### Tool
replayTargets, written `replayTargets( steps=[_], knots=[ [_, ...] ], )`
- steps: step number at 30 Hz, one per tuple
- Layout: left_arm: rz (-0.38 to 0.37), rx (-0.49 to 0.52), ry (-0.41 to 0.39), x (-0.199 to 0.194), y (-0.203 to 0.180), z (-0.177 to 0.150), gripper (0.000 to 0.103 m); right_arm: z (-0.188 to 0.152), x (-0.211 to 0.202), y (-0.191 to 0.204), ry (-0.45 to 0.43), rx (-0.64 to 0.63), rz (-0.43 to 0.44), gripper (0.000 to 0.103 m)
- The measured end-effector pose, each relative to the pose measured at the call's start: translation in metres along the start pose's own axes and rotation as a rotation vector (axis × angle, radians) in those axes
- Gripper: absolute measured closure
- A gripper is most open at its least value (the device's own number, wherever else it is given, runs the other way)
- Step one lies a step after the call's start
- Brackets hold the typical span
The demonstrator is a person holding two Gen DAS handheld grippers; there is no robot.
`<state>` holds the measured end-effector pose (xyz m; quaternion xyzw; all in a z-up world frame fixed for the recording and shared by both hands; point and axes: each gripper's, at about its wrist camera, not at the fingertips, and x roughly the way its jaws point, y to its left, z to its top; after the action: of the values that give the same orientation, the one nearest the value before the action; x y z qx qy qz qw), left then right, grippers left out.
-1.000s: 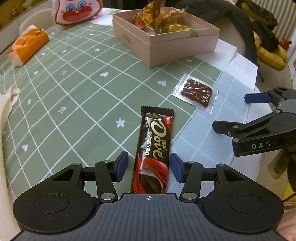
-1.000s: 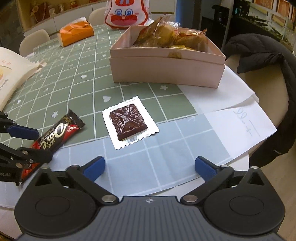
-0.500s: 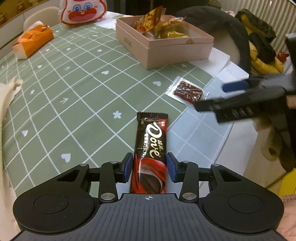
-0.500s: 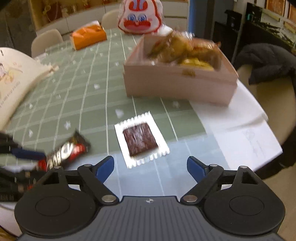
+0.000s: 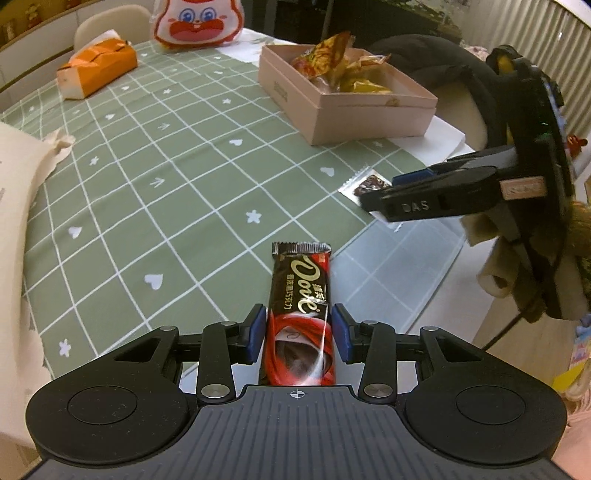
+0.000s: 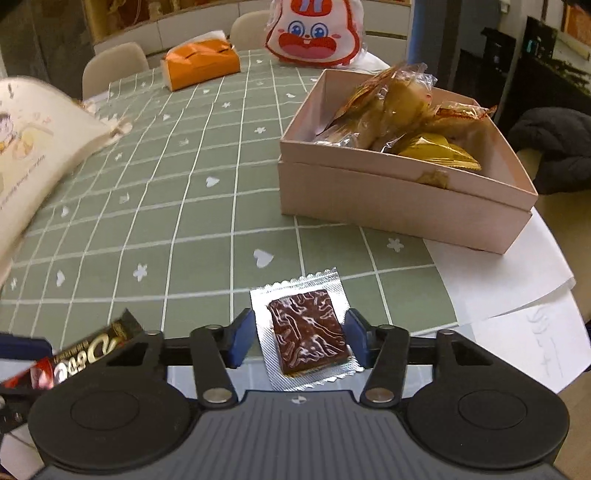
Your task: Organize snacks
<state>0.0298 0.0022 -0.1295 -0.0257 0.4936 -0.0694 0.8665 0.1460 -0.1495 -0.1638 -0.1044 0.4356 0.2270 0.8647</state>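
Observation:
My left gripper (image 5: 298, 334) is shut on the lower half of a Dove chocolate bar (image 5: 301, 295), dark and red, and holds it above the green checked tablecloth. The bar also shows in the right wrist view (image 6: 77, 358). My right gripper (image 6: 301, 341) has its blue pads against both sides of a clear packet with a dark brown square snack (image 6: 306, 332) near the table's front edge. The packet shows partly in the left wrist view (image 5: 365, 182), behind the right gripper's body (image 5: 443, 199). A pink open box (image 6: 399, 199) with several wrapped snacks stands further back; it also shows in the left wrist view (image 5: 332, 110).
An orange tissue box (image 6: 201, 62) and a rabbit-face bag (image 6: 314, 33) sit at the far side. A cream cloth bag (image 6: 37, 147) lies at the left. White paper sheets (image 6: 524, 295) lie under and right of the box. A dark coat (image 6: 554, 147) hangs on a chair.
My left gripper closed on the Dove bar and lifted it. My right gripper moved forward over the brown snack packet and narrowed its jaws around it.

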Motion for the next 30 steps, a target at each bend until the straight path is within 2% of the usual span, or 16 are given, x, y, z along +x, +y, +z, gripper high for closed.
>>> replayTargets(
  steps=[2,5,11,21,22,24,30],
  knots=[
    [0.007,0.001,0.028,0.006,0.001,-0.001,0.059,-0.003,-0.005,0.005,0.011,-0.027,-0.005,0.063],
    [0.058,0.028,0.073,0.02,-0.003,0.0,0.059,-0.009,-0.011,0.009,0.024,-0.035,0.012,0.063],
    [0.104,0.104,0.091,0.031,-0.013,0.01,0.056,-0.024,-0.02,0.017,0.023,-0.028,-0.003,0.063],
    [0.091,0.123,0.086,0.046,-0.017,0.027,0.041,-0.037,-0.028,0.022,0.008,0.003,-0.01,0.062],
    [0.09,0.126,0.078,0.047,-0.019,0.027,0.041,-0.038,-0.028,0.021,0.008,0.006,-0.01,0.062],
    [0.092,0.125,0.048,0.047,-0.019,0.027,0.057,-0.038,-0.028,0.021,0.009,0.006,-0.01,0.063],
    [0.057,0.095,0.021,0.039,-0.018,0.017,0.059,-0.039,-0.039,0.016,0.023,0.014,0.005,0.064]
  ],
)
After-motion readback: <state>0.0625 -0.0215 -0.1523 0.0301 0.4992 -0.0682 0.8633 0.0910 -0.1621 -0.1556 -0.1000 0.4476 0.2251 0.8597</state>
